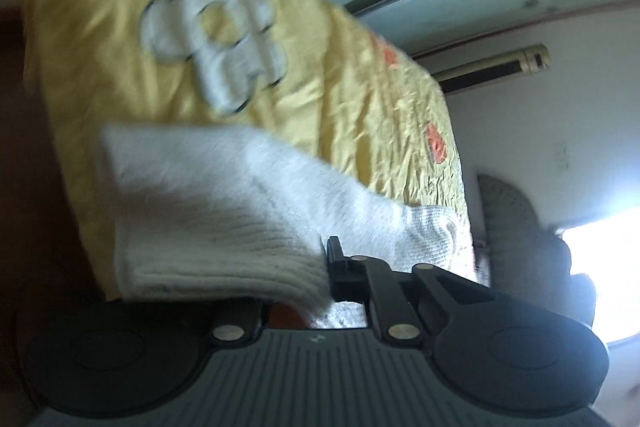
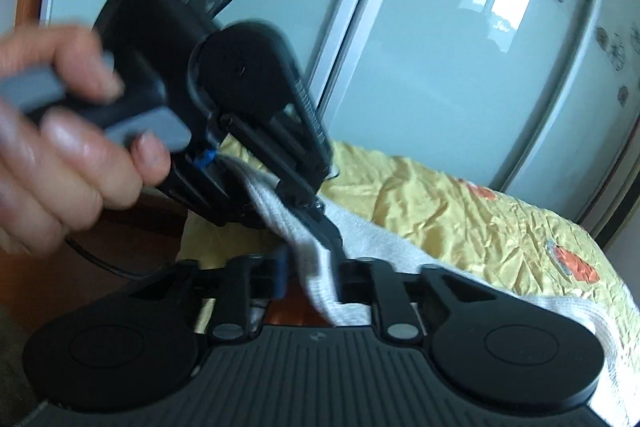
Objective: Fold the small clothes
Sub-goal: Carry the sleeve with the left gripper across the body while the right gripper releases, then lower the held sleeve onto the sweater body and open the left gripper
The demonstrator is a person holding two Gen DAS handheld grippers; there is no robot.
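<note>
- Gripping one white sock together, both tongs pinch its ribbed cuff; left tongs closed on it, right tongs likewise, probably to fold it
- Sock trails over the yellow bedspread

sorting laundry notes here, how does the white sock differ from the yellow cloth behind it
The white sock is plain, thick and ribbed; the yellow cloth is thin, crinkled and printed with a white flower and orange patches. The sock is the smaller piece, the cloth spreading wide behind it. The sock is pinched by the left gripper and the right gripper; nothing visibly grips the cloth. Both are soft fabric.
</note>
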